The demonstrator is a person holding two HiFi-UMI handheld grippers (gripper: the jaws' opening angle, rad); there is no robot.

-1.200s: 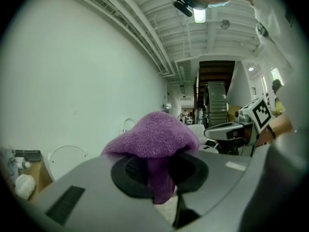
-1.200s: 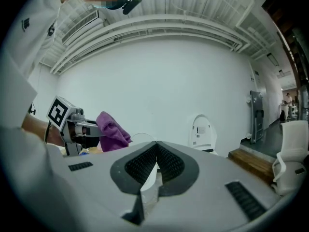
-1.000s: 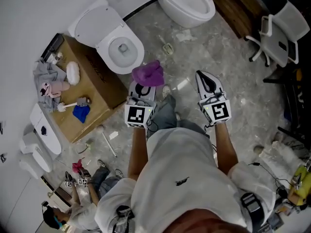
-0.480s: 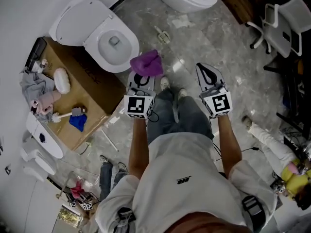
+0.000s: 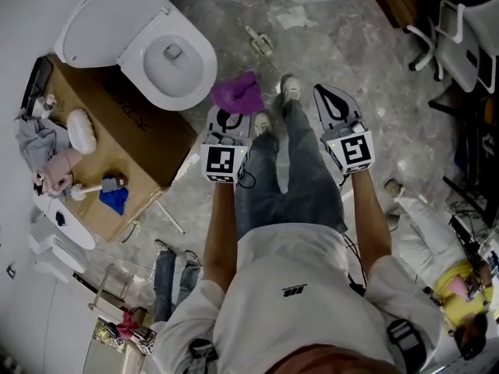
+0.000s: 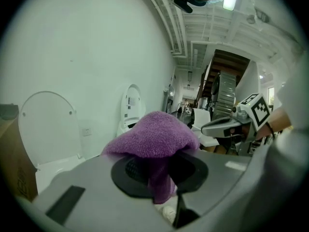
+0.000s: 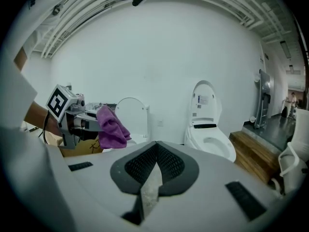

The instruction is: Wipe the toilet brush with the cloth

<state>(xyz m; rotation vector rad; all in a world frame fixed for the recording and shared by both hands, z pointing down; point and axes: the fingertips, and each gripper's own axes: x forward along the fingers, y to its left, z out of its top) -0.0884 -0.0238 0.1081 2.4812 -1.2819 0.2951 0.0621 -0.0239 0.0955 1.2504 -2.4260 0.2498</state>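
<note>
Left gripper (image 5: 231, 115) and right gripper (image 5: 327, 100) have sunk lower — wiping has not begun. What looks like the toilet brush (image 5: 93, 188) lies untouched on the cardboard box (image 5: 144, 127). Right of the box, the left gripper clenches the purple cloth (image 5: 238, 93) — the right is closed on nothing.

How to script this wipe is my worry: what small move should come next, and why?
Probably swing the right claw left toward the toilet brush on the cardboard box, to pick it up. The left claw is shut on the purple cloth, the right is shut and empty, and the brush lies untouched, far from both.
</note>
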